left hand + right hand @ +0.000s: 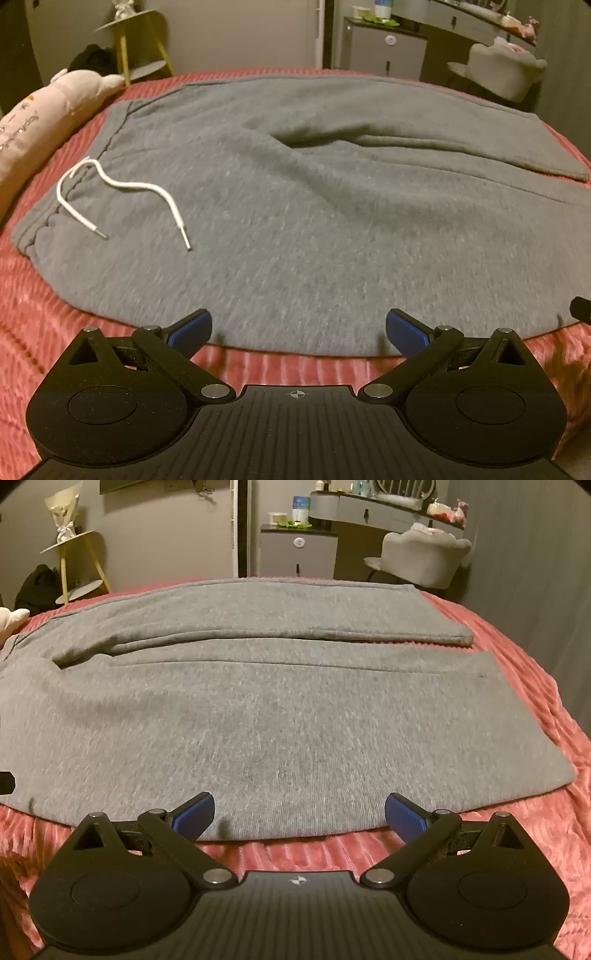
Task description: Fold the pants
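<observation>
grey pants [295, 206] lie spread flat across a bed covered by a ribbed pink blanket [44, 295], waistband toward the left with a white drawstring [122, 192] loose on top, legs running off to the right. the left gripper [298, 328] hangs over the near edge of the pants, its blue pads spread wide, gripping nothing. the right gripper [300, 812] does the same further along the leg, also wide apart and empty. a pink plush pillow [48, 110] lies at the left. beyond the bed stand a yellow side table [79, 565], a grey cabinet [299, 550], a padded chair [424, 554] and a grey wall.
</observation>
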`<state>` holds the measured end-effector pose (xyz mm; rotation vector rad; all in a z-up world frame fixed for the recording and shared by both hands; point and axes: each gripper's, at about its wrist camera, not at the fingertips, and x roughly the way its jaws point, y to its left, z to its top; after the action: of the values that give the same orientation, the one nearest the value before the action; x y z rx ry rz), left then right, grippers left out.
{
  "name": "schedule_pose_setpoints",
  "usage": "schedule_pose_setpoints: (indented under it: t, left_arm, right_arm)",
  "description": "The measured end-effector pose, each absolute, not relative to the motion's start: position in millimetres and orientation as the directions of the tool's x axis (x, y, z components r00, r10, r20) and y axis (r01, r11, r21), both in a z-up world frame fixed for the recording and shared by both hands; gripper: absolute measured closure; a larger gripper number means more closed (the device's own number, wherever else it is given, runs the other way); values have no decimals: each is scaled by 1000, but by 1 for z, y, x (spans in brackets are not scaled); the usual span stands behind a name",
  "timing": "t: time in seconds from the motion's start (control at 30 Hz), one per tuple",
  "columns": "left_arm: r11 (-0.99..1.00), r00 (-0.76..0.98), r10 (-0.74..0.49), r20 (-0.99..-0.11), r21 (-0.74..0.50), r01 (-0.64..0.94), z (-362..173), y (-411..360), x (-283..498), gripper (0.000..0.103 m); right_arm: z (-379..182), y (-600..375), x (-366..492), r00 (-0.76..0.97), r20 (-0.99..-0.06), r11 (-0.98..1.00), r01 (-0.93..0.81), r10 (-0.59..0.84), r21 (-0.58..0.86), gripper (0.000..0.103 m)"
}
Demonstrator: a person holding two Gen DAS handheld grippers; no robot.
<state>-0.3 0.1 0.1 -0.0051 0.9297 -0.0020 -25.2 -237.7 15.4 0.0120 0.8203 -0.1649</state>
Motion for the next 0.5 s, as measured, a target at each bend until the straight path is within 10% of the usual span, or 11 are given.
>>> schedule_pose_setpoints:
  t: [0.5]
  left_arm:
    - [1000, 593, -1, -806, 1, 2, -2, 1, 2, 0]
  right_arm:
    - [16, -238, -27, 673, -728, 988, 149, -128, -36, 4]
